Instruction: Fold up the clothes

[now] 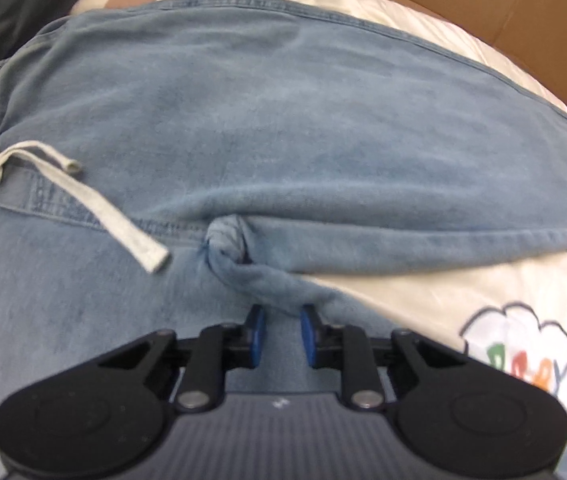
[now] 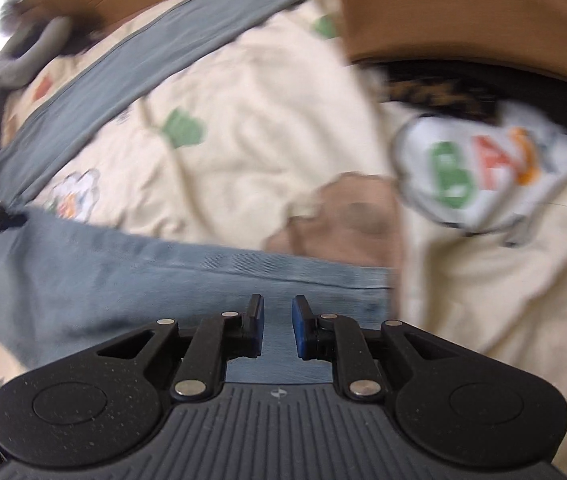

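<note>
Jeans: light blue denim, lay spread on the sheet; one leg folded across the middle, bunched crotch seam near centre in the left wrist view.
Drawstring: white, lay loose on the denim at the left, by the elastic waistband.
Sheet: cream, with coloured cartoon prints; showed beyond the jeans on the far side and at the right.
Cardboard: brown, at the far right past the sheet.
Left hand-held gripper: pointed steeply down at the crotch fold; blue pads a little apart, a ridge of denim at their tips, no pinch visible.
Right hand-held gripper: above a hem edge of the jeans; pads slightly apart, nothing clamped; picture blurred.
Far leg: ran as a diagonal strip across the sheet.
</note>
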{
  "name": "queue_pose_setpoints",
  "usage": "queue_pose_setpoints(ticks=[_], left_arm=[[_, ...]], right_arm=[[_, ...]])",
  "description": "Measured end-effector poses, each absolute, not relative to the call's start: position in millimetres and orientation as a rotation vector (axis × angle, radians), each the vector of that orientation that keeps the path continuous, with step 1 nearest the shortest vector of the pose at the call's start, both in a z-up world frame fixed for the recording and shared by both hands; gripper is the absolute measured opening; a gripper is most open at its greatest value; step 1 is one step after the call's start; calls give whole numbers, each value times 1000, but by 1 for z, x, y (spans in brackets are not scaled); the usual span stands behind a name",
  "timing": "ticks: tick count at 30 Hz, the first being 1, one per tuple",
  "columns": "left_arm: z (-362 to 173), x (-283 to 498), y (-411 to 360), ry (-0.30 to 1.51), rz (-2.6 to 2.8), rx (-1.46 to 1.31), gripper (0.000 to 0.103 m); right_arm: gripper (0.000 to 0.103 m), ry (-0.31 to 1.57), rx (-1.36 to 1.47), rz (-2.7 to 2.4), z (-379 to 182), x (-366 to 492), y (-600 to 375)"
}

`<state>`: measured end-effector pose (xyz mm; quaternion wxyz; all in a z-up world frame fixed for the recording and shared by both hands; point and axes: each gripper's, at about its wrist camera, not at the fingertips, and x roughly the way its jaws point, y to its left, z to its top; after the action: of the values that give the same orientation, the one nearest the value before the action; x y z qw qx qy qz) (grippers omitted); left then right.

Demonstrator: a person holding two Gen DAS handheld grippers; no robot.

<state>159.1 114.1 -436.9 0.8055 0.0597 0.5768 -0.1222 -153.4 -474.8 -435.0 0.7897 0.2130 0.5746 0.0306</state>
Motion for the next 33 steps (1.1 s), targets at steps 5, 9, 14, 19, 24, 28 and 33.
queue_pose_setpoints(ticks=[5,9,14,19,24,28,33], left_arm=[[-440,167,108,1214,-219,124,21],[-440,167,104,1208,-204,139,21],[-436,167,109,1219,-206,125,18],[-421,156,119,1193,-224,106,18],[-408,127,128,1186,-282,71,19],[-406,102,140,1192,-287,39,33],[-403,77,173,1203,-240,63,40]], right_arm=[[27,1263,444,157,-451,-134,-442],[27,1282,396,253,-464,-115,-409],[30,1287,313,245,-471,-96,-387],[31,1251,318,285,-458,-86,-385],[31,1220,315,406,-449,-77,-367],[31,1202,287,542,-448,-73,-340],[31,1198,181,660,-454,-67,-302]])
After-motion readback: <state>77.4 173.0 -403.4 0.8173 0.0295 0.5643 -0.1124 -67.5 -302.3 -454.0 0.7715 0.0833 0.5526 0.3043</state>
